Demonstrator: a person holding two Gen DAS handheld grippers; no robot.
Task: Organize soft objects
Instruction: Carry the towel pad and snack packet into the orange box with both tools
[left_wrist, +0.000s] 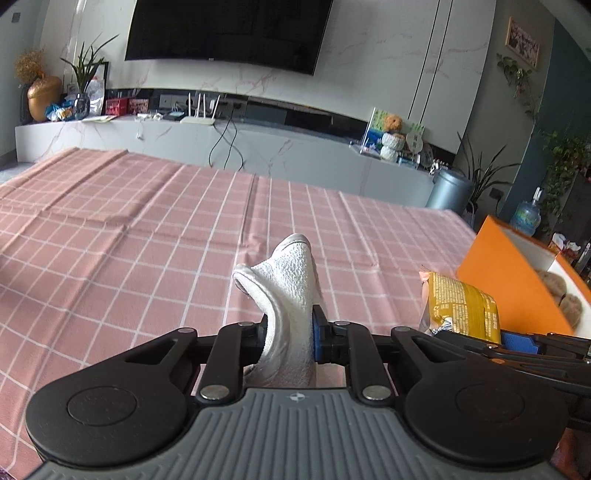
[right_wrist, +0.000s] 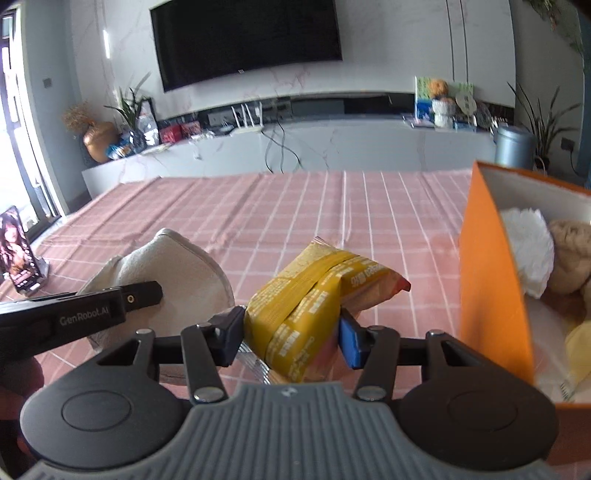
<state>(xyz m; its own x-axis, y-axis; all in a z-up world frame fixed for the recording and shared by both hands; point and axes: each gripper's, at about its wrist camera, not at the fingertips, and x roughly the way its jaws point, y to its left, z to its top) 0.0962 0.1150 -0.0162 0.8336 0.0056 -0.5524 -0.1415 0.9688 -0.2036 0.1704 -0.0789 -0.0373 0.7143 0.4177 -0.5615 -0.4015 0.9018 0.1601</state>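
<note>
At the bottom centre of the left wrist view, the left gripper (left_wrist: 289, 338) is clamped on a white sock (left_wrist: 286, 295), which stands up between the pads and folds over above them, lifted off the cloth (left_wrist: 129, 229). At the bottom centre of the right wrist view, the right gripper (right_wrist: 291, 328) squeezes a yellow snack pack (right_wrist: 310, 299) from both sides; the pack juts up and to the right, clear of the pink checked cloth. In that view the left gripper and the sock show at lower left, just beside the pack. In the left wrist view the pack appears at right, near the frame edge, with the right gripper's blue pad under it.

Just right of the pack stands an orange box (right_wrist: 491, 288), open at the top, at the right edge of both views. Inside it lie a white fluffy thing (right_wrist: 528, 247) and a tan plush (right_wrist: 572, 251), touching each other.

At the left edge of the right wrist view, a small photo card (right_wrist: 18, 251) stands on the cloth.

Beyond the table, a low marble cabinet (left_wrist: 258, 144) runs across mid-frame, bearing a router (left_wrist: 199, 118), a gold vase (left_wrist: 42, 98) at far left and a teddy bear (left_wrist: 391, 123) at right. A dark TV (left_wrist: 229, 29) hangs at top centre.
</note>
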